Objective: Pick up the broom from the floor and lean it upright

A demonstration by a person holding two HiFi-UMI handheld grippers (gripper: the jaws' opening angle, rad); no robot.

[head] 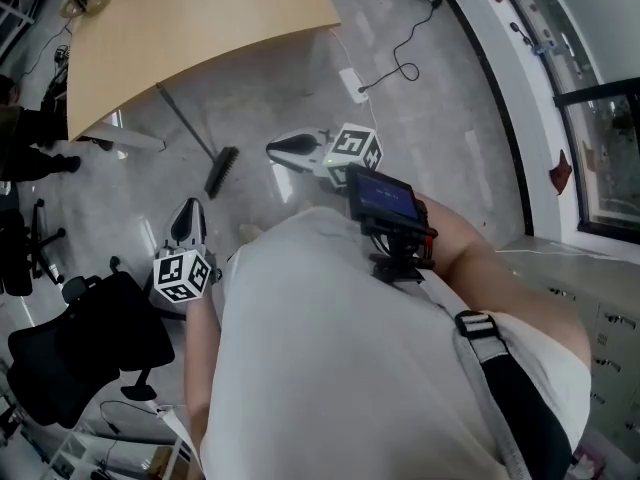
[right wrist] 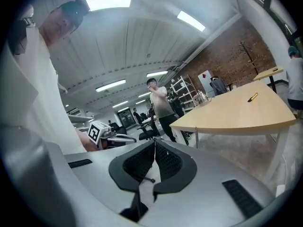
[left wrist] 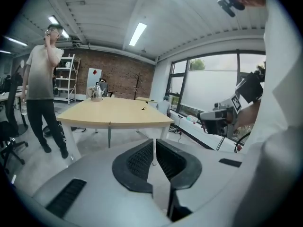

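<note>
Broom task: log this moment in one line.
broom: head on floor, handle apparently leaned on table edge | left gripper: shut, empty | right gripper: shut, empty | both clear of broom

No word, brand name or number is showing clearly enough to be read. The marker cube at the back of the left gripper is showing only black-and-white square patterns, not letters. The second marker cube behind the right gripper is showing the same kind. Just behind that cube a small screen is glowing blue, its content too small to make out. Far ahead of the left gripper a white panel is carrying a red diamond-shaped mark, its print unreadable.
</note>
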